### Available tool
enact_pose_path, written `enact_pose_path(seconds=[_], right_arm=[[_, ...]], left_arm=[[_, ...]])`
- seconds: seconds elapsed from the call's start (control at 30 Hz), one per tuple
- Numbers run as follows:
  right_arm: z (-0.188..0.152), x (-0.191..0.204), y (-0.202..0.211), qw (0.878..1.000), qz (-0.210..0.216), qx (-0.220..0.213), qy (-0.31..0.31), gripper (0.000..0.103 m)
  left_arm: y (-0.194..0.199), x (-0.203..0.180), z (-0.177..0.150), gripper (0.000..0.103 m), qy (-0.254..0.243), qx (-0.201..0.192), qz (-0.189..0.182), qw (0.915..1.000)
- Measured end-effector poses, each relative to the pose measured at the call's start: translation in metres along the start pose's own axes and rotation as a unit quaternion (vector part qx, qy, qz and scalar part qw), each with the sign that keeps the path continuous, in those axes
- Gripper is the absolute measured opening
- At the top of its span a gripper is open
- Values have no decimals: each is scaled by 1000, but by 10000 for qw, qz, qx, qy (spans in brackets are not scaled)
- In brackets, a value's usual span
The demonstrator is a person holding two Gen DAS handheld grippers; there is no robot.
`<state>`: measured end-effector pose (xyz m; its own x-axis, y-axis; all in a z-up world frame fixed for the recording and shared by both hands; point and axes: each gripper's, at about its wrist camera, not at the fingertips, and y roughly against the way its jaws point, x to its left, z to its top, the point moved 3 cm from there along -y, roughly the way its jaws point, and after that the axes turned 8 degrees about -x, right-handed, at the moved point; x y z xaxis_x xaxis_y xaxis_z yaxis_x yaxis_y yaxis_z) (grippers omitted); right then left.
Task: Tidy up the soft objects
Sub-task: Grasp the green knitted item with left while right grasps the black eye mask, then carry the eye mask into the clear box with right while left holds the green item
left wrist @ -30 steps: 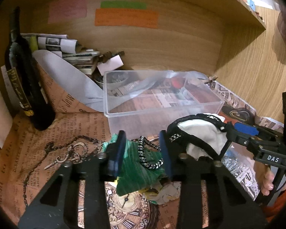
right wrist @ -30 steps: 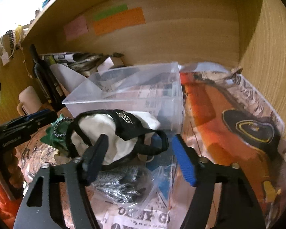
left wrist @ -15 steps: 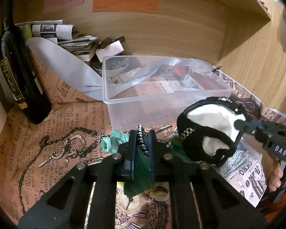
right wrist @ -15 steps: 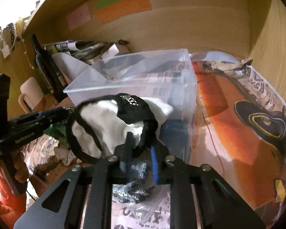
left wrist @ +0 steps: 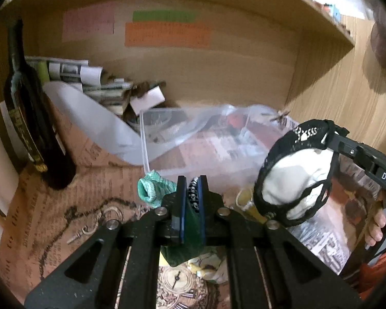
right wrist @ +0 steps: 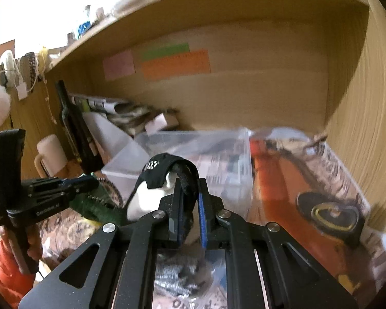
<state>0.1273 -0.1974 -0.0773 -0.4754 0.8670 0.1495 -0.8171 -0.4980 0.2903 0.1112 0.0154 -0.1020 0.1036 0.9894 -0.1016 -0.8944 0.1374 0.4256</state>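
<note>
My left gripper [left wrist: 192,188] is shut on a green knitted cloth [left wrist: 154,189] with a black-and-white cord, held just above the papered shelf; it also shows in the right wrist view [right wrist: 95,207]. My right gripper [right wrist: 189,193] is shut on a white pouch with black lace trim [right wrist: 151,198], lifted off the shelf; the pouch [left wrist: 293,177] hangs at the right of the left wrist view. A clear plastic box [left wrist: 200,144] stands open behind both grippers.
A dark wine bottle [left wrist: 31,118] stands at the left, with rolled newspapers [left wrist: 72,72] and the box lid [left wrist: 90,123] leaning behind it. A silver glitter bag [right wrist: 177,278] lies under my right gripper. Wooden walls close the back and right.
Both grippers went from open to shut, the left on the green cloth, the right on the lace pouch. Both have since lifted their loads upward, toward the clear box.
</note>
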Motion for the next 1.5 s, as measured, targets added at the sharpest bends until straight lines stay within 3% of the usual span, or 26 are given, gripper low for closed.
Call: enact_pose_path(seconds=[0.07,0.43,0.6,0.73,0.87,0.93,1.3,1.33,1.43,1.5], right_arm=[[8,1,2,9999,24,-132,31,9],[50,-4,4,9970,-23,-777,44,9],[65,-10,-6,9954,-123,-947,7,9],[71,-13,-19,9952,-235,-944,58,9],[71,-15,-37,9961,-308,-813,123,9],[67,-16,-48,9972,-313,-668,127,9],[35,-27,-99,9992,-275,300,1,9],[32,-27,-103,9989,-282,385,-9,9],[24,-28,-113,9978,-275,603,-15,9],[21,-28,-116,9974,-284,662,2,9]], left_arm=[[4,1,8,1,39,-109,-36,9999],[8,3,40,1,-57,-474,-65,9988],[0,13,33,2,-29,-218,-44,9997],[-14,21,11,8,-20,256,33,9997],[-27,27,-12,24,197,794,-187,9965],[-30,28,-19,31,263,885,-242,9954],[-44,10,-35,32,-79,1176,-418,9921],[-46,8,-36,31,-147,1208,-388,9918],[-46,6,-39,9,-289,1205,-274,9919],[-41,7,-36,8,-201,1139,-307,9928]])
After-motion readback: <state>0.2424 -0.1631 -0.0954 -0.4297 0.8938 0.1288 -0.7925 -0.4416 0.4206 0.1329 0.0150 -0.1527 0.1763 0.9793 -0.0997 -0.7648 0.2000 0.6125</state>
